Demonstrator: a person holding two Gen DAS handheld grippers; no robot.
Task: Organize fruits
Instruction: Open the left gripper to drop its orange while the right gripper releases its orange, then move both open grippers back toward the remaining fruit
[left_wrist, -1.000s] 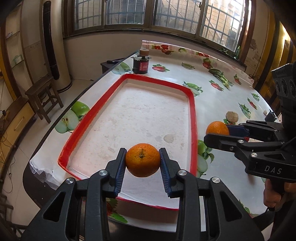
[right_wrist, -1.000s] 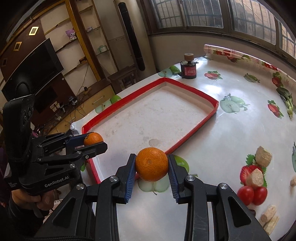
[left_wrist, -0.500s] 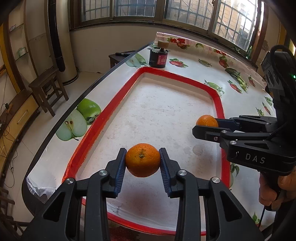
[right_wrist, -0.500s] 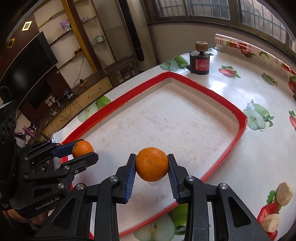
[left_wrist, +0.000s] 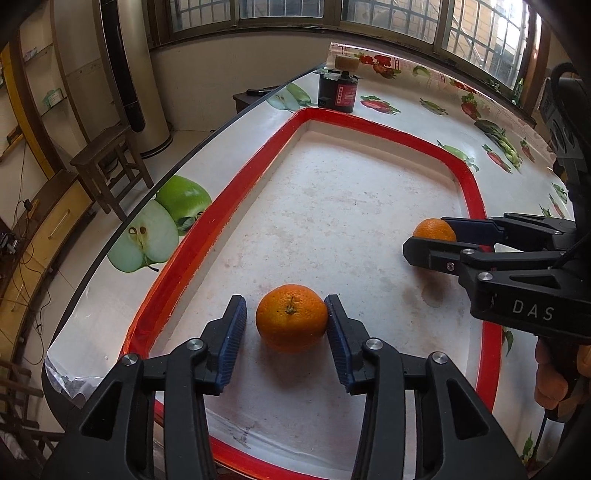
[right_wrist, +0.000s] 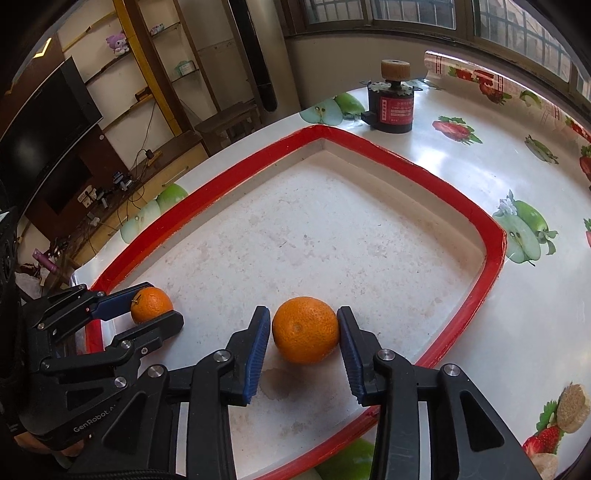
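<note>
Left wrist view, my left gripper (left_wrist: 286, 332): jaws have just been opening; a gap shows at the left pad, while the right pad looks to be just touching the peel. No grip.
Left wrist view, stem-up orange (left_wrist: 291, 317): sits on the floor of the red-rimmed tray (left_wrist: 184, 251), near its front edge, between my left fingers.
Left wrist view, right gripper (left_wrist: 428, 240): reaches in from the side, with the second orange (left_wrist: 433, 229) between its fingers, by the tray's right rim.
Right wrist view, my right gripper (right_wrist: 301, 343): jaws have just been opening; a clear gap at the left pad, the right pad at the peel. Released.
Right wrist view, second orange (right_wrist: 306, 329): resting on the tray floor, well apart from the stem-up orange (right_wrist: 151, 305).
How I would finish well: spread both jaws a little wider so neither pad drags peel, then draw straight back and up; round fruit on a flat tray will likely roll if nudged.
</note>
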